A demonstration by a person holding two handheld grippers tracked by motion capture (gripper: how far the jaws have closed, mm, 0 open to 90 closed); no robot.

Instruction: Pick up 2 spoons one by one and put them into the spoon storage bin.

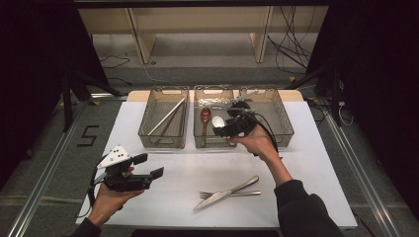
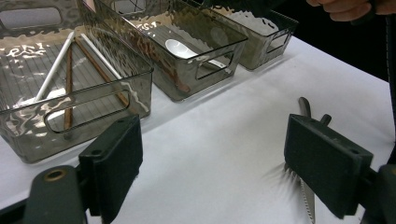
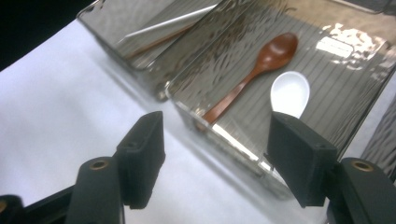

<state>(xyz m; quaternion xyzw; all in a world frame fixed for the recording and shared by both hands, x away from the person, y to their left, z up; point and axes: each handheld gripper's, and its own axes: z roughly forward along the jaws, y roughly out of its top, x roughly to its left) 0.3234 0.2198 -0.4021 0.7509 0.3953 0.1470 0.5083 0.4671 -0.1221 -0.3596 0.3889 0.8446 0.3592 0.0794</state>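
Observation:
Three smoky see-through bins stand in a row at the back of the white table (image 1: 168,197). The middle bin (image 1: 213,89) holds a brown wooden spoon (image 1: 205,116) and a white spoon (image 1: 218,121). My right gripper (image 1: 223,127) hovers over this bin's near end. In the right gripper view its jaws (image 3: 215,158) stand open and empty above the brown spoon (image 3: 254,70) and the white spoon (image 3: 290,93). My left gripper (image 1: 150,165) is held above the table's front left, open and empty (image 2: 212,163). A knife (image 1: 226,192) lies across a fork (image 1: 237,194) at the front middle.
The left bin (image 1: 163,144) holds a white chopstick and brown chopsticks (image 2: 69,79). The right bin (image 1: 281,123) stands beside the right hand. Behind the left gripper's right jaw the knife handle (image 2: 304,106) shows. Dark floor and cables surround the table.

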